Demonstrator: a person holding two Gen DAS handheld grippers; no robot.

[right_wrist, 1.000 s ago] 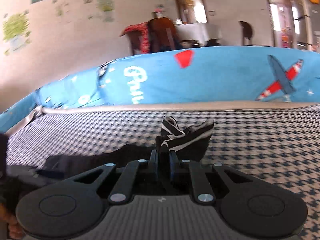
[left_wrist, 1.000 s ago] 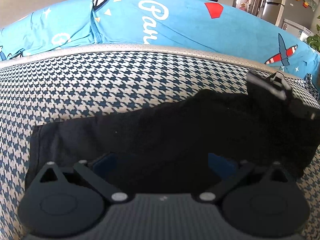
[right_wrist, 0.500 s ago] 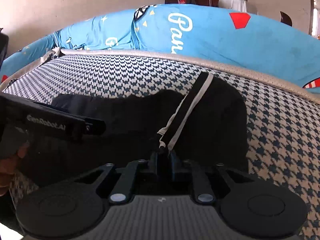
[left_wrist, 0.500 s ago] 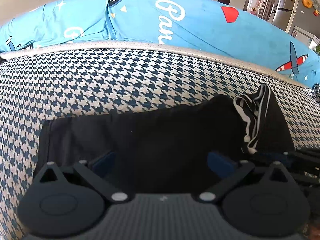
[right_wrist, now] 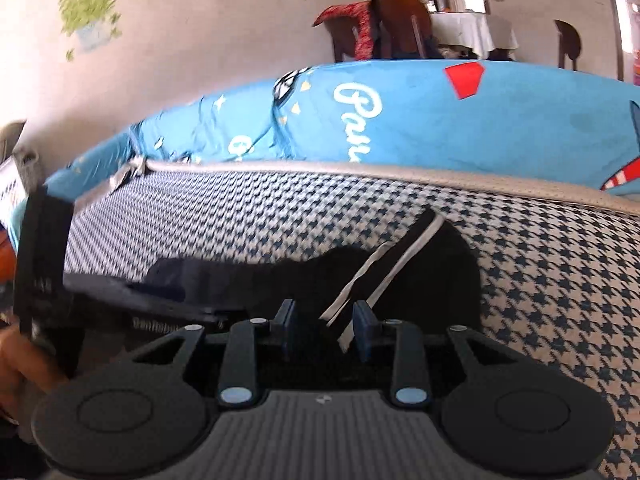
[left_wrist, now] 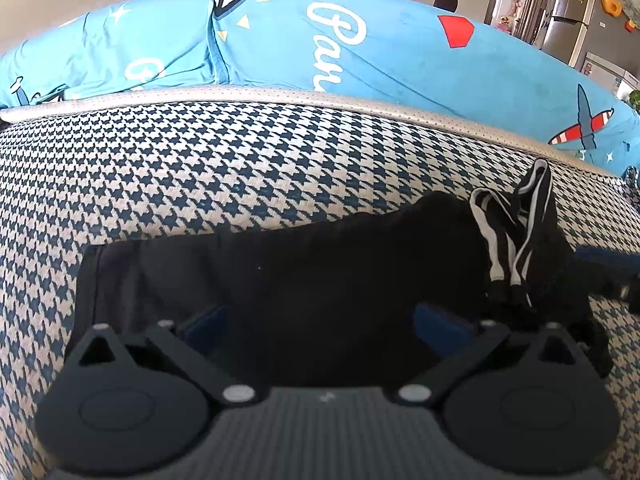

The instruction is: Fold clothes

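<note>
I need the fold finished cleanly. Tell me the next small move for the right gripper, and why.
Probably draw the right gripper straight back. Its jaws are opening, the pads no longer pinch the striped edge between them, and the black garment already lies folded on the houndstooth cushion. The left gripper hangs open above it.

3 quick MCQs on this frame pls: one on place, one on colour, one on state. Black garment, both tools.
1. Where does the black garment lie?
A. On the houndstooth surface
B. On the blue printed cover
C. On the floor

2. What colour are the garment's side stripes?
A. Red
B. White
C. Yellow

3. How does the left tool stand?
A. Shut on the garment
B. Shut on nothing
C. Open over the garment

Key:
1 A: checked fabric shows all round it.
2 B: pale bands run along the black cloth.
3 C: its blue pads stand wide apart. The right tool is opening, striped edge between its pads.
</note>
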